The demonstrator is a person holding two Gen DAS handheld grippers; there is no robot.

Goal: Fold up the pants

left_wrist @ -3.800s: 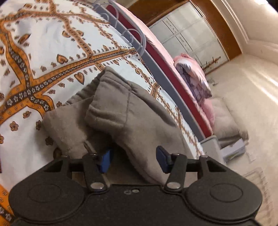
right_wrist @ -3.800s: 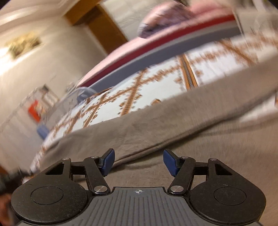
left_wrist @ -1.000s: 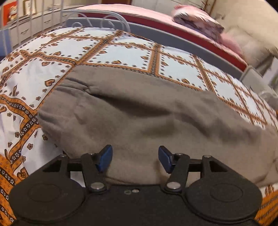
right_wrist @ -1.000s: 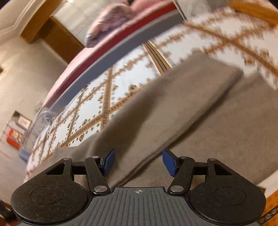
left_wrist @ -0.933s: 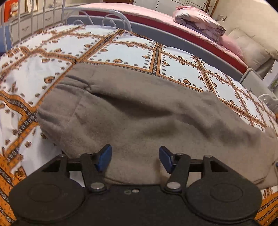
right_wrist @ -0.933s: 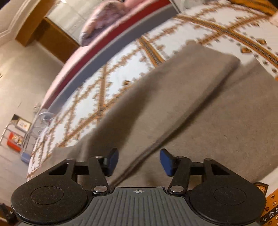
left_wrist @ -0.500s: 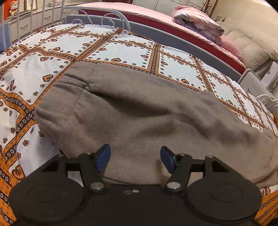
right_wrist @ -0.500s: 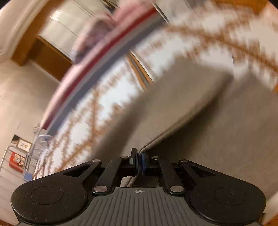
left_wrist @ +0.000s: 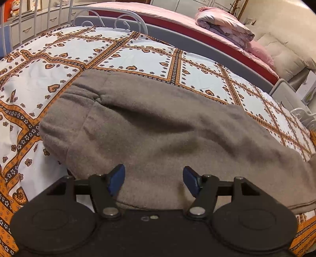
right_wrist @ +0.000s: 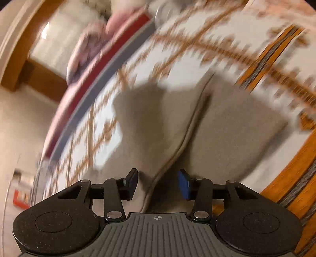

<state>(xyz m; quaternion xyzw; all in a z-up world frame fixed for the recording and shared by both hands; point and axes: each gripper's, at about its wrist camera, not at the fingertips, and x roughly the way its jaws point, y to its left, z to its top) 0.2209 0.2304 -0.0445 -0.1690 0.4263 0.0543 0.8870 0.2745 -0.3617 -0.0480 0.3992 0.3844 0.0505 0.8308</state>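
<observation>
Grey-brown fleece pants [left_wrist: 158, 128] lie flat across the patterned bedspread [left_wrist: 138, 57], the waistband end at the left. My left gripper [left_wrist: 154, 180] is open and empty, hovering over the near edge of the pants. In the blurred right wrist view the pants' leg end [right_wrist: 227, 122] lies folded, with a hem edge [right_wrist: 183, 142] running down between the fingers. My right gripper [right_wrist: 158, 182] is open around that edge, not clamped on it.
A white metal bed rail [left_wrist: 110, 14] and a grey bed frame [left_wrist: 197, 42] border the far side. A second bed with a pink sheet holds a rolled quilt [left_wrist: 223, 25]. A beige cushion [left_wrist: 286, 57] sits at the right. An orange bedspread border [right_wrist: 292, 178] runs at the right.
My right gripper shut on the pants' edge half a second ago and has now opened again, and it has swung fast toward the leg end. My left gripper has stayed open and nearly still.
</observation>
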